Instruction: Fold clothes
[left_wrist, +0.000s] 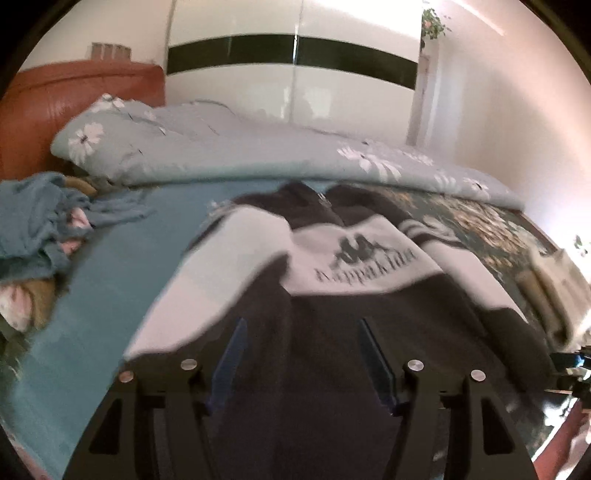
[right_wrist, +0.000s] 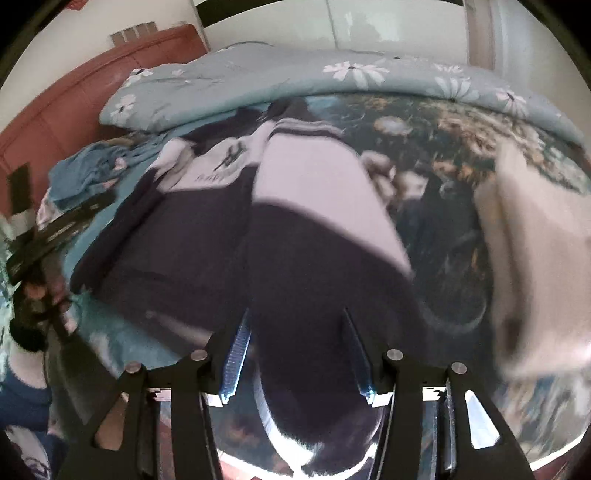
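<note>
The left tool (left_wrist: 299, 354) fills the bottom of its own view, its two blue-lined fingers spread apart with only dark cloth lying beneath and nothing pinched between them. The right tool (right_wrist: 295, 350) sits the same way in its view: fingers parted, no fabric caught in the gap.

Under both lies the sweatshirt (left_wrist: 351, 266), dark with pale sleeves and a printed chest panel, spread on the bed (left_wrist: 110, 288) with its zipped collar toward the flowered quilt (left_wrist: 236, 147). Both sleeves appear laid inward along the body, the right one a long pale-then-dark band running down the middle of the right wrist view. So the sleeve folds look done; the lengthwise fold, hem up toward collar, seems still to come. Blur makes the exact edges hard to read.

A crumpled blue garment (left_wrist: 40, 218) waits near the headboard (left_wrist: 74, 96), unfolded, and a pale cloth (right_wrist: 535, 251) lies on the patterned side of the bed; whether that one is folded I cannot tell.

Both tools angle downward at the lower half of the sweatshirt, side by side. In the right wrist view the left tool shows at the far left edge with a hand (right_wrist: 37, 295) wrapped around its grip.
</note>
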